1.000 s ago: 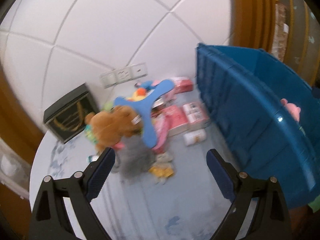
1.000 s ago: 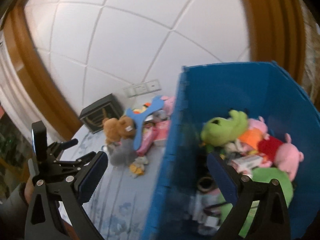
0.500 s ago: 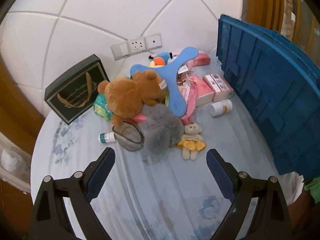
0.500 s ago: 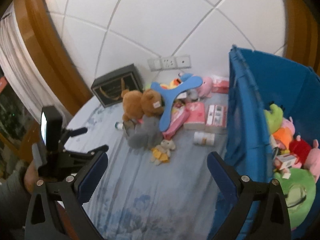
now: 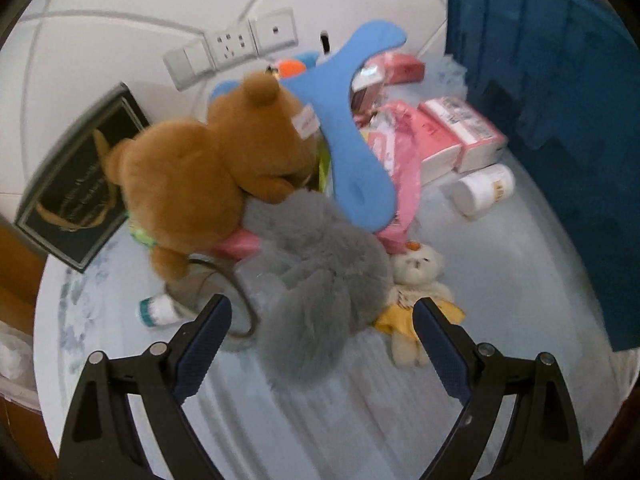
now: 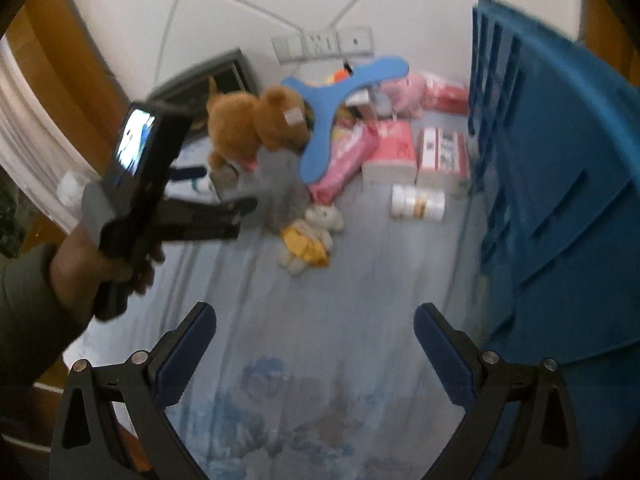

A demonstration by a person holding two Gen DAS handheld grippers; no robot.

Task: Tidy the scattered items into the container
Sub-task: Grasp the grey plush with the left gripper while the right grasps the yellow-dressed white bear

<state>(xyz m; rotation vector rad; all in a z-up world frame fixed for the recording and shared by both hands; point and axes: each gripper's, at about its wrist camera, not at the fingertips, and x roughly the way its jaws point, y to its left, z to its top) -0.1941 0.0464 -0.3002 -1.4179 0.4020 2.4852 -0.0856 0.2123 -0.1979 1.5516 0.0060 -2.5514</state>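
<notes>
Roughly by size. Blue container (image 5: 560, 128) standing tall at right edge of bench (image 5: 500, 280), wall facing the pile, contents hidden from both views now. Scattered items heaped left of it against the tiled wall: brown teddy (image 5: 200, 172) on top, blue boomerang-shaped toy (image 5: 352, 128) leaning across it, grey fluffy plush (image 5: 316, 280) nearest and low in front. Pink packets and boxes (image 5: 460, 140) just beside container wall, white jar (image 5: 484, 190) lying on its side near them, small cream bear in yellow dress (image 5: 416, 280) touching grey plush on its right, small teal-capped bottle (image 5: 156, 310) left beside a clear cup. Black framed box (image 5: 76, 188) propped on wall, probably not part of the tidy.

Left gripper (image 5: 320, 332) wide, nothing between the pads, aimed steeply down with grey plush centred in the gap. Right gripper (image 6: 316, 344) also wide and empty, over bare cloth, well apart from any item.

Step in hand, judged: left-side grab of grey plush. Best done by sinking deep enough to pinch the body, not loose fur; keeping left finger (image 5: 204, 332) clear of cup rim; lifting straight up to avoid dragging teddy or small bear. Right side free for jar or small bear.
</notes>
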